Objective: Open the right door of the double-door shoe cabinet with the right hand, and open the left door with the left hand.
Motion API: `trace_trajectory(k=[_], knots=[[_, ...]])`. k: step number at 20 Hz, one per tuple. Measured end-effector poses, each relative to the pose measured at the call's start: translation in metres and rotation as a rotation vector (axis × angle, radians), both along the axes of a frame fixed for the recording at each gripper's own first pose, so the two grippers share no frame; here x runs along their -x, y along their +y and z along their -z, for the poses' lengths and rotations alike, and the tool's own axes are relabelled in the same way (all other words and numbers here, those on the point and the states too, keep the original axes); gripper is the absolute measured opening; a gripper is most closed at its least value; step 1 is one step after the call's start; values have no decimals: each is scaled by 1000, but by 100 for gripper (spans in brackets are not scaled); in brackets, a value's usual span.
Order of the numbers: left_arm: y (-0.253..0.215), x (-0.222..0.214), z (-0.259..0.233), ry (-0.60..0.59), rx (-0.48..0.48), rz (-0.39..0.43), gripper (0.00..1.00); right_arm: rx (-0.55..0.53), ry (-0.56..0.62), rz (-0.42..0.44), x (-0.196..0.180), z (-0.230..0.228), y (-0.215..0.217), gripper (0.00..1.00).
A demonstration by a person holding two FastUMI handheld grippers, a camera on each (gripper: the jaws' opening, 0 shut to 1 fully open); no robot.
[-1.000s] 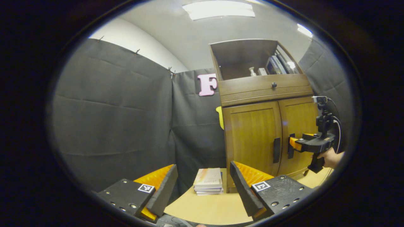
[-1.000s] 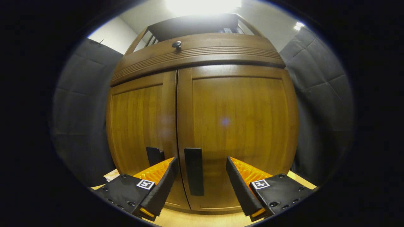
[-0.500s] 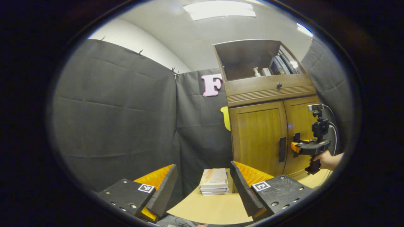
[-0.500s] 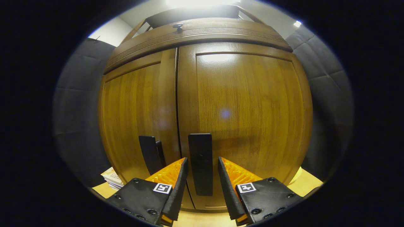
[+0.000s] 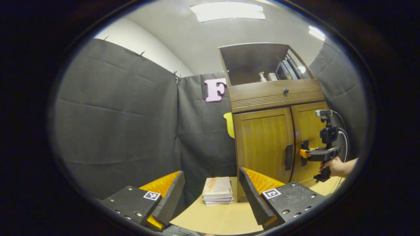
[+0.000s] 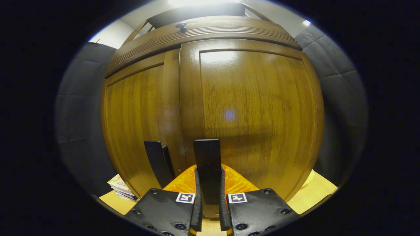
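Right gripper view: right gripper [image 6: 208, 183] fingers clamped on right door handle [image 6: 206, 164]; left gripper [image 5: 211, 193] fingers apart.

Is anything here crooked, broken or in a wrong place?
Nothing stands out. Both cabinet doors, the left door and the right door, sit flush and shut. The right claw is closed squarely on the right door's handle. The books lie in a neat stack beside the cabinet.

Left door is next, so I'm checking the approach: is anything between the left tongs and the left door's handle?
Nothing visible blocks it. The left tongs hang open over the table; the stack of books lies low beside the cabinet, below the left door handle.
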State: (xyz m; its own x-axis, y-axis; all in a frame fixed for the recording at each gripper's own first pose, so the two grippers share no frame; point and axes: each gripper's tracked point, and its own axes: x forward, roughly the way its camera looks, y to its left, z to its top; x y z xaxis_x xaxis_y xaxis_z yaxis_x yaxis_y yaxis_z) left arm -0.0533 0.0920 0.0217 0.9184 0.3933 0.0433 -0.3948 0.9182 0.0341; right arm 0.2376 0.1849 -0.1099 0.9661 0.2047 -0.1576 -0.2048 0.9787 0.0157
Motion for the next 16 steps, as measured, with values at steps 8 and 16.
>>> trace_trajectory(k=[8, 16], knots=[[-23, -16, 0, -21, 25, 105, 99, -9, 13, -22, 46, -7, -20, 19], [-43, -29, -2, -37, 32, 213, 99, -26, 22, -34, 90, -16, -52, 22]])
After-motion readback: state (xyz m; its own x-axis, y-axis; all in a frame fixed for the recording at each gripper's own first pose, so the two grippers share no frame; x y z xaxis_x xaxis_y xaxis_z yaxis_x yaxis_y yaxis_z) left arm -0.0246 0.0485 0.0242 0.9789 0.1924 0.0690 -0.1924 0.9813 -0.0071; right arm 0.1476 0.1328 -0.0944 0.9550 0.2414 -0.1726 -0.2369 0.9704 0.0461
